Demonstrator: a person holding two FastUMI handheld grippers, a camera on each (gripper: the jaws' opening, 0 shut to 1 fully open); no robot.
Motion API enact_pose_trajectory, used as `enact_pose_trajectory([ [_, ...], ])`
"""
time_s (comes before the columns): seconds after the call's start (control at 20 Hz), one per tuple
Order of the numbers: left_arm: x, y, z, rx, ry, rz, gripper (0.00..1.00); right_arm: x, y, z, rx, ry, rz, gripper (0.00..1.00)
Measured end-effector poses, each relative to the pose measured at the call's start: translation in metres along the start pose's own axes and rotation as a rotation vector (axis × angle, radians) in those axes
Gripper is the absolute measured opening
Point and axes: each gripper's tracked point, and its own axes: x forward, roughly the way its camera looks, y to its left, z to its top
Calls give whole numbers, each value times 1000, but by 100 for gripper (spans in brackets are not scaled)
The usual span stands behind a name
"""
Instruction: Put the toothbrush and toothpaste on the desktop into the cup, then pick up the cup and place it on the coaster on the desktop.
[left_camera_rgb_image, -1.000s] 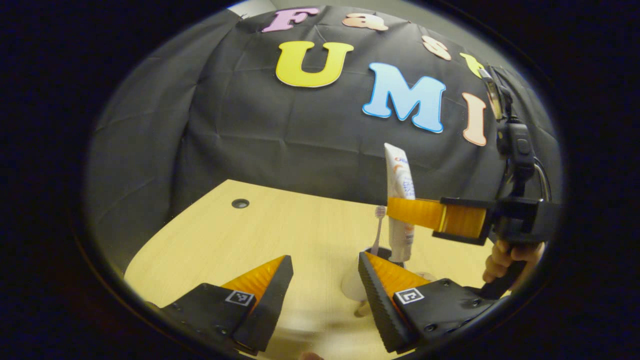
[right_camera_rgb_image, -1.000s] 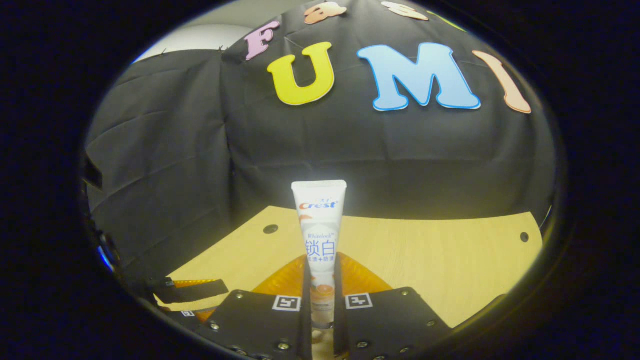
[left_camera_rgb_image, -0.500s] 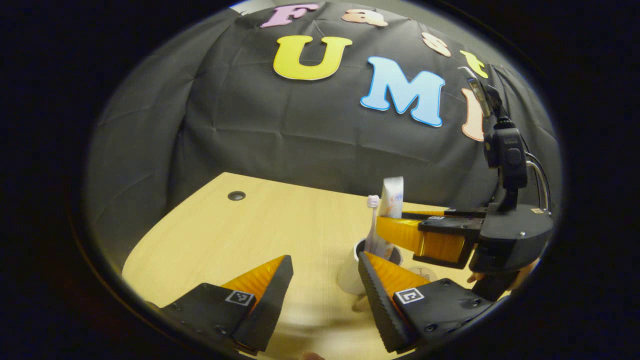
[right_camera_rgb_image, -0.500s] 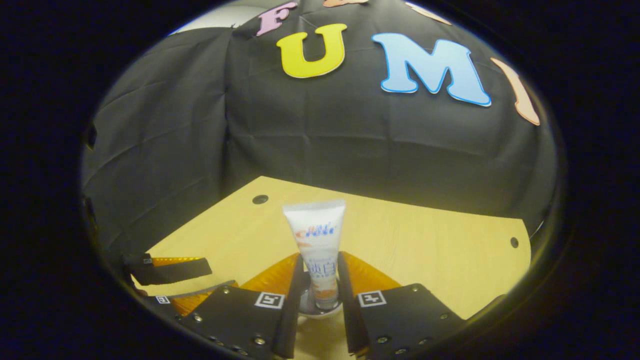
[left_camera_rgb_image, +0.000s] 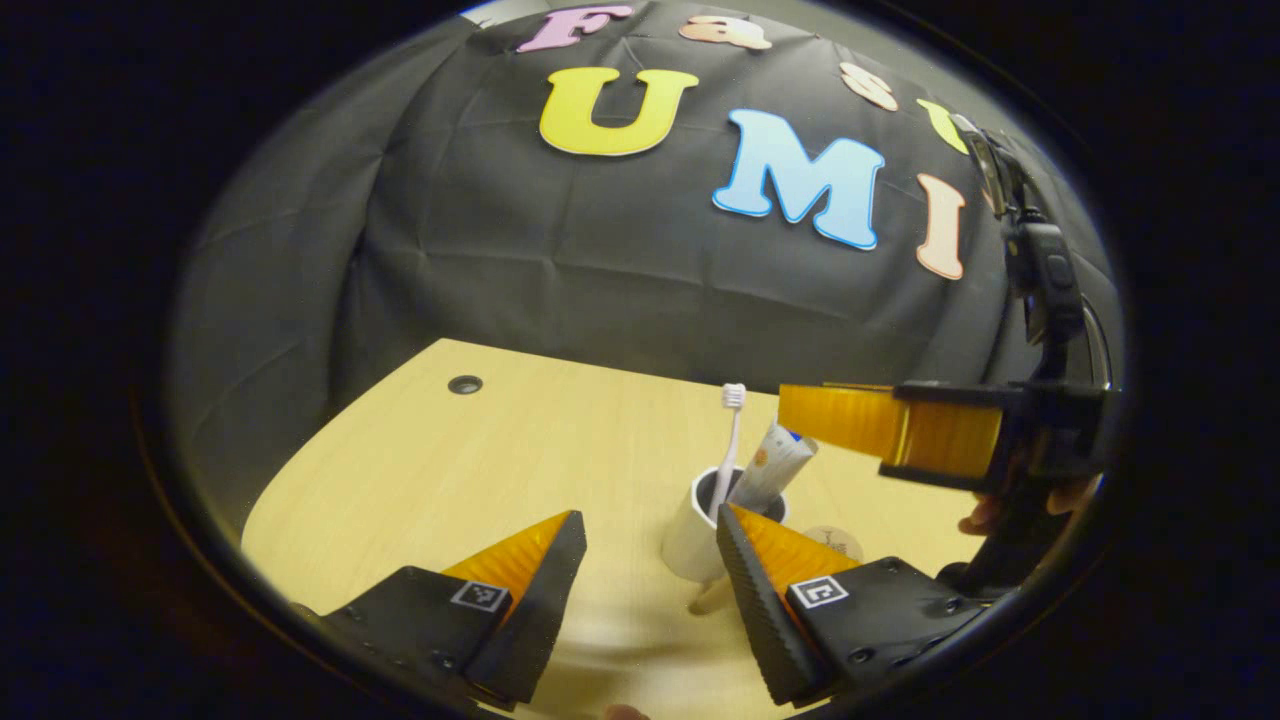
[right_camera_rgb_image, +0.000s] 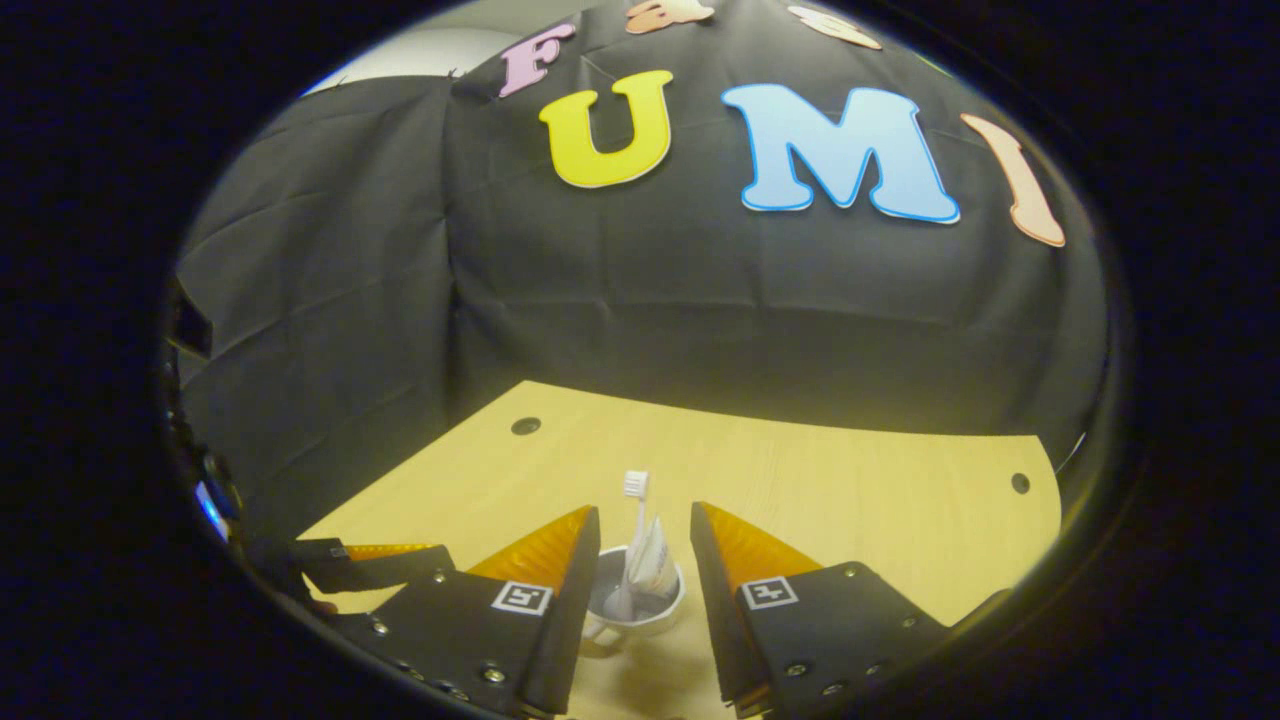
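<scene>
Pale wood tabletop (right_camera_rgb_image: 880, 500); right hand-held gripper (right_camera_rgb_image: 645, 560) spread above white cup (right_camera_rgb_image: 640, 605), gripping nothing; left hand-held gripper (left_camera_rgb_image: 650, 560) spread, empty, beside cup; toothpaste (left_camera_rgb_image: 775, 465) and toothbrush (left_camera_rgb_image: 730, 440) inside cup; coaster (left_camera_rgb_image: 835, 542) just beyond.

Two handheld grippers with black bodies

At the bottom of the left gripper view, the left gripper (left_camera_rgb_image: 650, 535) has wedge-shaped ribbed fingers on black mounts with screws and square black-and-white markers. The right gripper (right_camera_rgb_image: 645, 530) is built alike; at right in the left gripper view it carries a black camera mast and cable.
</scene>
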Motion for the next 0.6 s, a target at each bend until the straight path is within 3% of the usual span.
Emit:
enact_pose_trajectory([
  [0.25,4,-23,-3,37,29,-37,87,-39,-20,19,-9,-70,-50,58],
  [0.35,9,-33,-11,64,65,-47,87,-55,-32,17,-27,-76,-92,49],
  [0.6,27,-55,-32,143,187,-77,87,-85,-68,1,-7,-43,-187,53],
])
